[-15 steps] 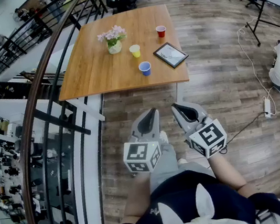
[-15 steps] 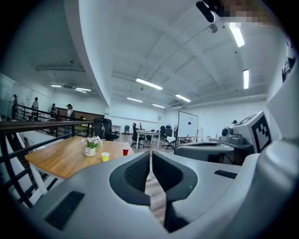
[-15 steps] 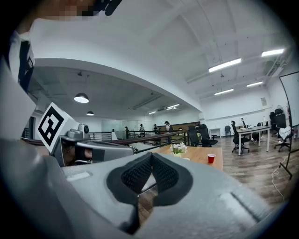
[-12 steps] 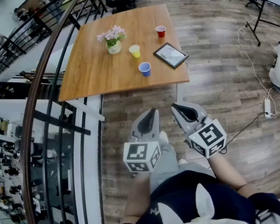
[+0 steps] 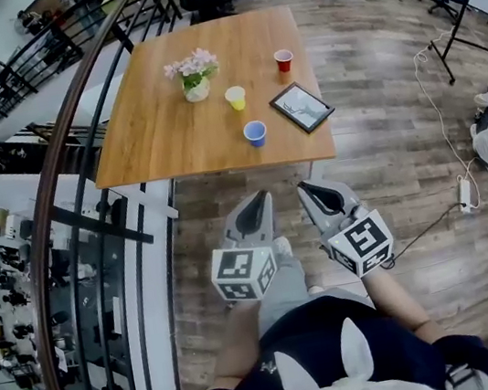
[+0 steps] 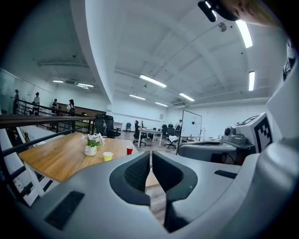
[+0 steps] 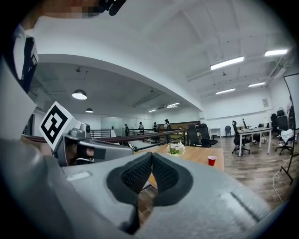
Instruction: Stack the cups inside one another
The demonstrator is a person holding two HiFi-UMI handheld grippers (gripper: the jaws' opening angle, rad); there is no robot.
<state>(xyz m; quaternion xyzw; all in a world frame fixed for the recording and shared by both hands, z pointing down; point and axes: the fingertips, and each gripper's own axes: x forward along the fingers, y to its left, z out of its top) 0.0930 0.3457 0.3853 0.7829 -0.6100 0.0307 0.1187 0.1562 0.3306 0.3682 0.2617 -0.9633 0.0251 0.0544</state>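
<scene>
Both closed on nothing, the left claw (image 5: 257, 198) and right claw (image 5: 306, 190) hang short of the bench (image 5: 159, 129), where the blue cup (image 5: 255, 133), yellow cup (image 5: 235, 98) and red cup (image 5: 283, 60) stand upright and apart straight ahead, the blue nearest, slightly toward the left claw

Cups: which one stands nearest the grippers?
The blue cup, by the near edge of the table; the yellow cup and red cup stand farther back.

Wooden table (image 5: 150, 131) stands on plank floor (image 5: 389, 174).
</scene>
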